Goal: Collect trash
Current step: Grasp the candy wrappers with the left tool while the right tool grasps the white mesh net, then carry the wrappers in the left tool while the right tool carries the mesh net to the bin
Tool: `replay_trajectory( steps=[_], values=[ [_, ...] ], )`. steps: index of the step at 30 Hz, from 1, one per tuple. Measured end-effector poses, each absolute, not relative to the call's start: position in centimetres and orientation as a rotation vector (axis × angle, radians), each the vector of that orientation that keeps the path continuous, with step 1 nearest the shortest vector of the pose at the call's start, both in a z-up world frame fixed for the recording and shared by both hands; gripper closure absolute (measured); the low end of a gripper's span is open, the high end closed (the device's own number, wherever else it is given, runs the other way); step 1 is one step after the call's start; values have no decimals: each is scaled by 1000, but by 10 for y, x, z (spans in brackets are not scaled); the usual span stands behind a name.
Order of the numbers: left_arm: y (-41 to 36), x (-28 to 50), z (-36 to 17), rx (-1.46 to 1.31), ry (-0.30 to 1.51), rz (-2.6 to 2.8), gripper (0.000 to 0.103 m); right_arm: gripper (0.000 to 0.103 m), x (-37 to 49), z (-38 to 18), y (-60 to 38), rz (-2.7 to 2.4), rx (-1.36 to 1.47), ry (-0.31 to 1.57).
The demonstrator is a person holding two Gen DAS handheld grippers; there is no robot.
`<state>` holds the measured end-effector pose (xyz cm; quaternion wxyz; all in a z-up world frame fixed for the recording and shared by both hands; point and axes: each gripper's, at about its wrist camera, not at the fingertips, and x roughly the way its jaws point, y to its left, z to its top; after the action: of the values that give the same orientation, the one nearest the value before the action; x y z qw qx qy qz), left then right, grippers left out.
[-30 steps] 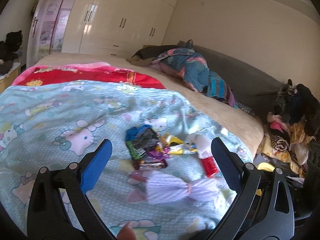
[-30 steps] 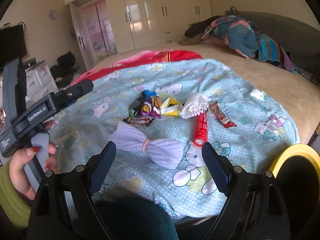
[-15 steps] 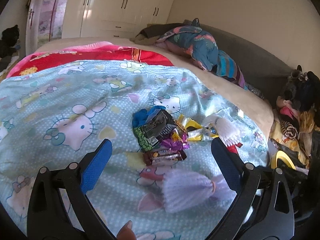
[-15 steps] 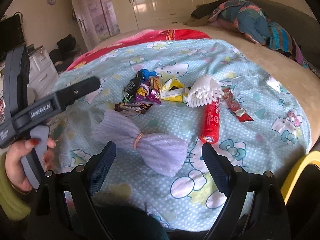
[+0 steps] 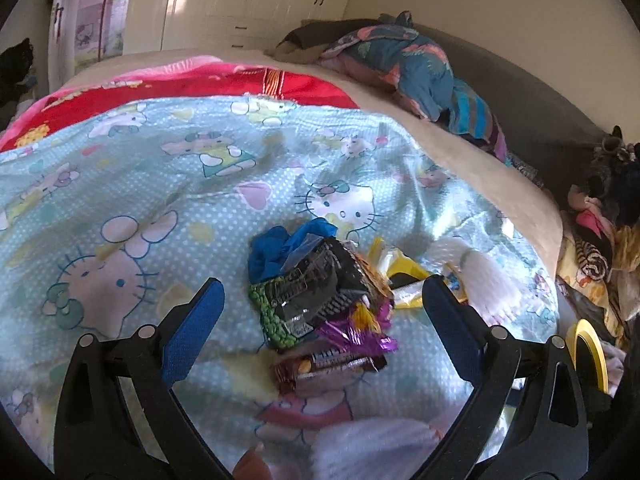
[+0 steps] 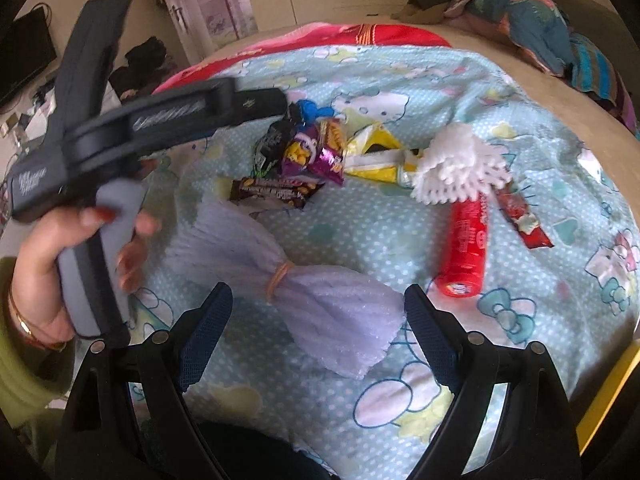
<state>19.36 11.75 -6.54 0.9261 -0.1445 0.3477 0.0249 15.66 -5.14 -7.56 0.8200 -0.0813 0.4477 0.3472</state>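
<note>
A heap of snack wrappers (image 5: 316, 300) lies on the cartoon-cat blanket (image 5: 160, 184), with a brown candy bar wrapper (image 5: 328, 366) at its near edge. My left gripper (image 5: 320, 320) hangs open just above this heap, nothing between its blue pads. In the right wrist view the same wrappers (image 6: 308, 148) lie beyond a lilac foam net (image 6: 316, 304) tied with a rubber band. My right gripper (image 6: 318, 328) stands open over that net. A red tube (image 6: 466, 246), a white foam net (image 6: 456, 168) and a red wrapper (image 6: 520, 216) lie to the right.
A person's hand (image 6: 48, 272) holds the left gripper's handle at the left of the right wrist view. A yellow bin rim (image 5: 588, 348) stands off the bed's right edge. Folded bedding (image 5: 408, 68) sits at the bed's far side, before white wardrobes (image 5: 240, 0).
Both grippers have come forward and down toward the bed. The wrapper heap now sits between the left fingers, and the lilac net has come closer to the right fingers. Both stayed open.
</note>
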Motion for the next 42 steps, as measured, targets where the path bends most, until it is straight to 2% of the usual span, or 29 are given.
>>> replay_trajectory(
  steps=[3,5,7,11,24,35,42],
  values=[
    [117,202,-69,-300,729,52,12,32,159,-81,-51,744,-163,971],
    [116,207,-71,-306,738,49,12,47,160,-84,-54,754,-142,985],
    [115,212,-72,-304,750,54,13,52,158,-84,-56,764,-136,987],
    [114,221,-79,-288,795,72,31,64,151,-82,-59,770,-155,971],
    [121,193,-78,-372,758,59,77,72,123,-74,-79,748,-70,913],
    [141,152,-73,-456,706,57,89,75,108,-62,-95,731,-31,855],
    [148,129,-64,-469,666,50,91,75,102,-54,-101,724,-15,828]
  ],
)
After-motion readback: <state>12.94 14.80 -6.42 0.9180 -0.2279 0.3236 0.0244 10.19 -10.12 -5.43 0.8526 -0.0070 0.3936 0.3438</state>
